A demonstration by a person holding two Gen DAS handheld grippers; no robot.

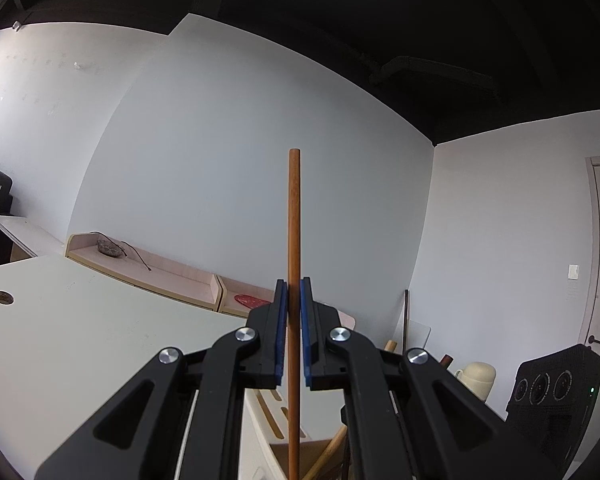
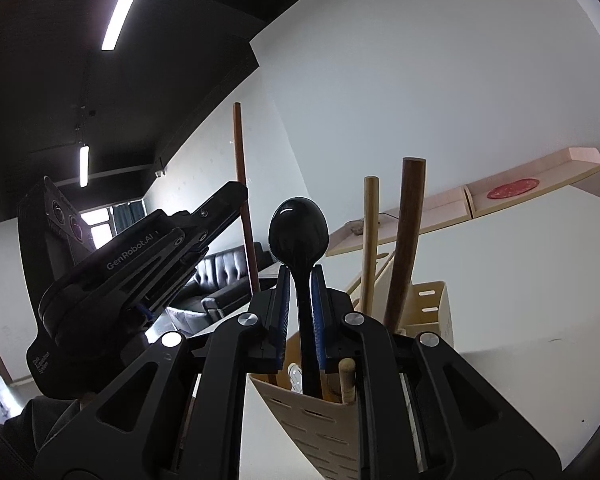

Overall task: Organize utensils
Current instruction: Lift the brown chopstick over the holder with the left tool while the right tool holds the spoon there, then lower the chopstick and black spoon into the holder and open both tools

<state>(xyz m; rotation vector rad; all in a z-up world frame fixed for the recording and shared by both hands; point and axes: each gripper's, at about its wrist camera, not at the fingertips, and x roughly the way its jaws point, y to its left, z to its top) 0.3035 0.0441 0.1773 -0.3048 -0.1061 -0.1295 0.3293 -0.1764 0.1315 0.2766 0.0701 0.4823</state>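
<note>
My left gripper (image 1: 294, 312) is shut on a thin brown wooden stick (image 1: 294, 240), held upright, its lower end reaching into the beige slotted utensil holder (image 1: 268, 432). In the right wrist view the left gripper (image 2: 236, 200) grips the same stick (image 2: 242, 176) at the left. My right gripper (image 2: 300, 304) is shut on the handle of a black spoon (image 2: 298, 232), bowl up, its handle down in the utensil holder (image 2: 312, 424). A pale wooden handle (image 2: 370, 240) and a dark brown handle (image 2: 406, 240) stand in the holder behind it.
The holder stands on a white table (image 1: 80, 320). Pale wooden trays (image 1: 172, 276) lie along the wall, one with a red disc (image 1: 250, 300). A cream jug (image 1: 478, 378) and a black mesh device (image 1: 552, 396) sit at the right. A black sofa (image 2: 220, 276) is beyond.
</note>
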